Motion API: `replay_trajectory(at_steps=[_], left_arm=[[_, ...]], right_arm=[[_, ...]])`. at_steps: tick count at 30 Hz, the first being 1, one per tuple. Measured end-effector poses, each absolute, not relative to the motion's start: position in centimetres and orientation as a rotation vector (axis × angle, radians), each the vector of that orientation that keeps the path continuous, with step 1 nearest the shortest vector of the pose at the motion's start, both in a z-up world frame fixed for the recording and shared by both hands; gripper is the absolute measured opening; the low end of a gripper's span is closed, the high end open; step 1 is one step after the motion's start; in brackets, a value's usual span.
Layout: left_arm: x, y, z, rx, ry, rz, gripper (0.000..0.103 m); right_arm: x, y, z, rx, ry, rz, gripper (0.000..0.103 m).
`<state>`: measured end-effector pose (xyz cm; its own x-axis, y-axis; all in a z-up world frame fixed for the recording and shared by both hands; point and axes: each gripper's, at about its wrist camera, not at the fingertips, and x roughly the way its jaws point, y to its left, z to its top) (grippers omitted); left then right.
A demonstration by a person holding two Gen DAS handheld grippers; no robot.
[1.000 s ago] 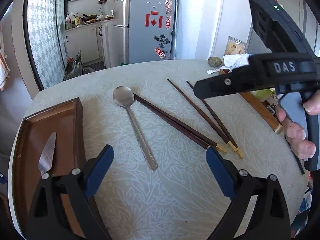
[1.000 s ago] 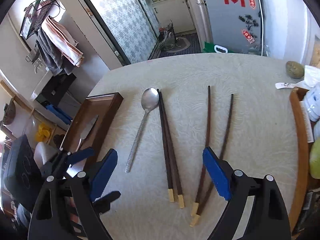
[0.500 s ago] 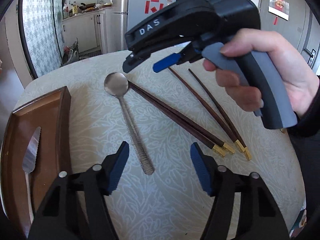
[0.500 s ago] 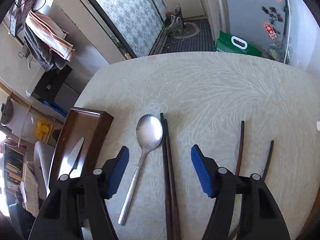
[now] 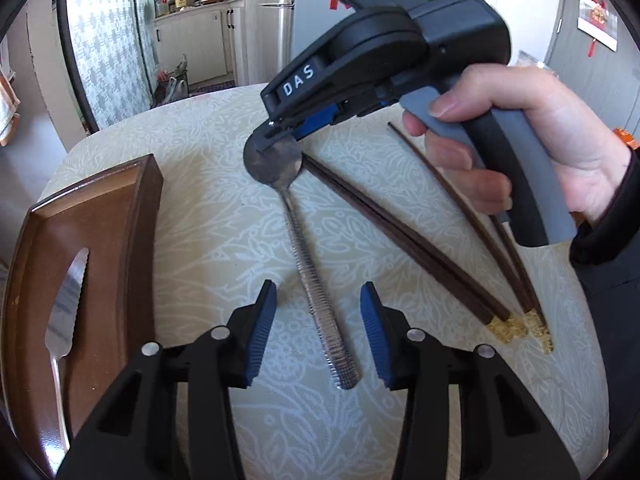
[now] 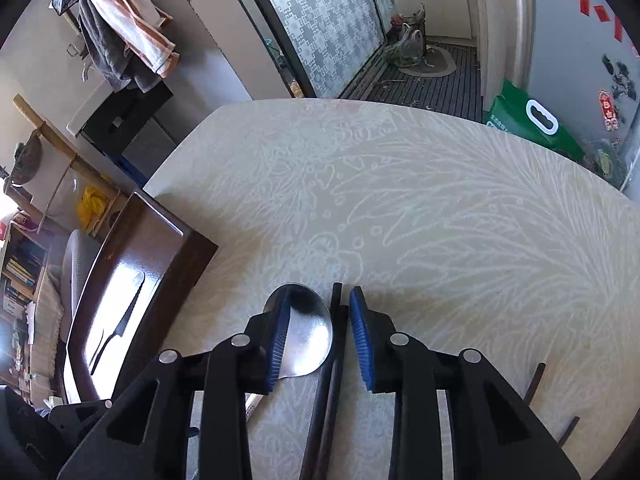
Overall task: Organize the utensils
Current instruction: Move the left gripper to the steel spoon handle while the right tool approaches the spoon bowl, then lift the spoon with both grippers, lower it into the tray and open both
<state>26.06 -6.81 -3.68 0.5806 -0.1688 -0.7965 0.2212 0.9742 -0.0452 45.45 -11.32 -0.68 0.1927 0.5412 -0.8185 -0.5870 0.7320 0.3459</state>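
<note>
In your left wrist view, your left gripper (image 5: 318, 336) has its jaws closing around the ridged handle of the silver metal spoon (image 5: 316, 280) on the cream patterned table (image 5: 224, 216), pads not yet touching it, while the dark brown wooden tray (image 5: 120, 216) with the serrated steel knife (image 5: 66, 308) lies at 9 o'clock and the dark wooden chopsticks (image 5: 404, 240) fan out toward 4 o'clock. In your right wrist view, your right gripper (image 6: 318, 340) has jaws closing over the spoon's bowl (image 6: 310, 332) and the chopstick tips (image 6: 338, 320), still apart from both.
</note>
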Motion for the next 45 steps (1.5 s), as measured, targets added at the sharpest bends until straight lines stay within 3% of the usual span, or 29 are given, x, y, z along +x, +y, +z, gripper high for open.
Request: replay_trajectory(at_steps=[16, 25, 28, 29, 33, 45], left_arm=[[25.6, -6.9, -3.7, 0.080, 0.913, -0.208, 0.049], [25.4, -6.5, -3.5, 0.072, 0.915, -0.175, 0.047], [25.4, -6.4, -3.4, 0.078, 0.912, -0.164, 0.032], [25.3, -6.3, -3.4, 0.077, 0.911, -0.160, 0.021], [25.8, -5.8, -3.3, 0.084, 0.917, -0.163, 0.013], [21.6, -4.0, 0.0, 0.162, 0.850, -0.138, 0.009]], right_arm=[[45.3, -11.6, 0.3, 0.002, 1.112, 0.819, 0.002], [45.4, -13.3, 0.8, 0.104, 1.118, 0.850, 0.002], [45.3, -13.7, 1.3, 0.122, 1.117, 0.854, 0.002], [45.1, -13.7, 1.5, 0.118, 1.117, 0.859, 0.002], [44.6, -14.0, 2.4, 0.133, 1.108, 0.866, 0.002], [40.4, -11.4, 6.9, 0.093, 1.058, 0.878, 0.002]])
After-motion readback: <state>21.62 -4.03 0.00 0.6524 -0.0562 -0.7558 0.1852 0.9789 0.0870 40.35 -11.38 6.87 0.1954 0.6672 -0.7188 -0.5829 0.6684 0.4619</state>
